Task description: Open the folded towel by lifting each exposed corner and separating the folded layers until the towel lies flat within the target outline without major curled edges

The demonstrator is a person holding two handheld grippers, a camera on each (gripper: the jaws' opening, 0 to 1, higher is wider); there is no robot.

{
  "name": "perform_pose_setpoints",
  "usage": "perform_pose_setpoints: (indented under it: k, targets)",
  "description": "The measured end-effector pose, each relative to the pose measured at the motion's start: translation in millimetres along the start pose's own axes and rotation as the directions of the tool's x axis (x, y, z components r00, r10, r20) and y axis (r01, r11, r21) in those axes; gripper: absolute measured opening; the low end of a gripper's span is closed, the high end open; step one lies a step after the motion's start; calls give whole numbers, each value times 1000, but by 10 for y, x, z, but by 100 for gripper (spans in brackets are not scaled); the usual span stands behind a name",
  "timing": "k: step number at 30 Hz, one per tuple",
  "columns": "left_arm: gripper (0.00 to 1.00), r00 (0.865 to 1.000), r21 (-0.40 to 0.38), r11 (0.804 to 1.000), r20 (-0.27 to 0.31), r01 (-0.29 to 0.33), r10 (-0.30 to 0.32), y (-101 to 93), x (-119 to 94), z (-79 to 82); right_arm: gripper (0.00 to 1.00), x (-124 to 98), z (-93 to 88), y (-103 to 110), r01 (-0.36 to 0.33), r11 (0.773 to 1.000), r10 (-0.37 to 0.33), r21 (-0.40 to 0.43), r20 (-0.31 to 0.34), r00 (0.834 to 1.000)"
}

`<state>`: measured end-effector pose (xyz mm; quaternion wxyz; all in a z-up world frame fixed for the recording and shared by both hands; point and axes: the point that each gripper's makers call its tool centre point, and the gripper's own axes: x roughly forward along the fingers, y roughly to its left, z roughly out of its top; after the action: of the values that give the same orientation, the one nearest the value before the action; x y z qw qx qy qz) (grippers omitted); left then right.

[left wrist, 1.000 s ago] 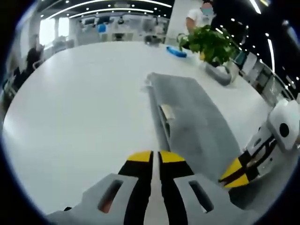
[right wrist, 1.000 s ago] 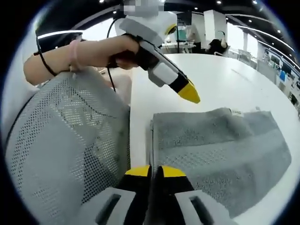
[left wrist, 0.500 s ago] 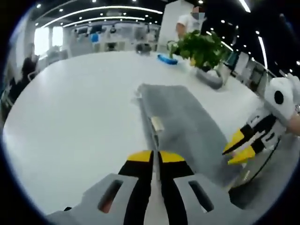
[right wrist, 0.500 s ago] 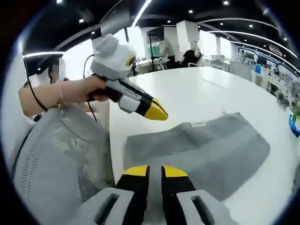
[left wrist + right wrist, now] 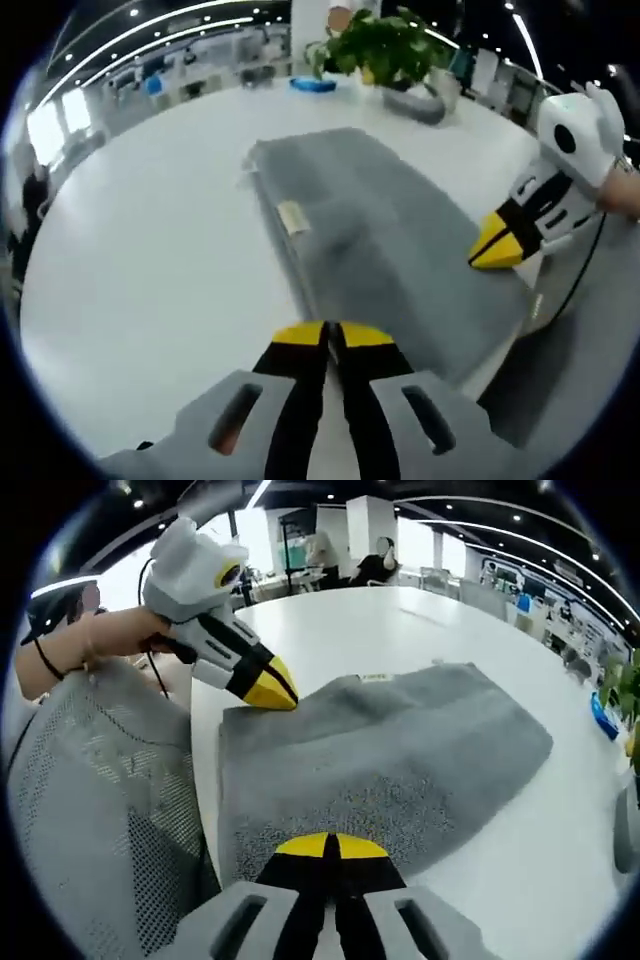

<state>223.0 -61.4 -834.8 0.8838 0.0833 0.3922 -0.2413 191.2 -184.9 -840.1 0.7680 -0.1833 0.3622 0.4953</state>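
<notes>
A grey folded towel (image 5: pixel 365 235) lies on the white table (image 5: pixel 150 240), with a small white label on its left folded edge. My left gripper (image 5: pixel 331 336) is shut, its yellow tips just short of the towel's near edge. The right gripper (image 5: pixel 492 248) hangs shut over the towel's right side. In the right gripper view the towel (image 5: pixel 400 760) spreads ahead of my shut right gripper (image 5: pixel 330 847), which is over its near edge. The left gripper (image 5: pixel 268 689) is shut by the towel's far left corner, held by a hand.
A potted plant (image 5: pixel 385 45) in a grey planter and a blue object (image 5: pixel 313 85) stand at the table's far side. A grey mesh chair back (image 5: pixel 95 810) is close on the left in the right gripper view. People sit far off.
Both grippers have come in closer over the towel. The left gripper has dropped toward the towel's corner, and the right gripper now hangs over its other side.
</notes>
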Motion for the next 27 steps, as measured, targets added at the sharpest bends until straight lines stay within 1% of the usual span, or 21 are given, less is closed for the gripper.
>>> perform_pose_setpoints:
  k: [1,3,6,9,10,11,14,22,27]
  targets:
    - [4,1000,-1,1000,0,1,-1,-1,0,0,0,-1,0,-5,-1,1000,1,7,-2,1000]
    - [4,1000,9,1000,-3,-1,2,-6,12,-12,0,13,-8,-27,-13,999,14,46,-8,1000]
    - [4,1000,20,1000,-2,-2,2,-13,14,-16,0,21,-10,-41,-17,997,18,73,-11,1000]
    - [3,1000,-4,1000,2,-1,1,-15,11,-21,0,18,-10,-33,-18,997,19,70,-12,1000]
    - [3,1000,-19,1000,1,1,-1,-13,12,-25,0,18,-11,-35,-18,998,19,61,-13,1000]
    - [3,1000,-34,999,1,3,-3,-11,12,-29,0,18,-15,-31,-14,999,14,32,-16,1000]
    - [3,1000,-52,999,-6,8,-8,-25,8,-42,0,25,-16,-42,-9,1000,10,23,-17,1000]
    - [3,999,-73,997,-15,28,-29,-65,14,-56,0,25,-26,-112,9,1000,-9,16,-24,1000]
    - [3,999,-70,997,-17,41,-42,-102,15,-63,0,15,-34,-159,24,999,-24,20,-27,999]
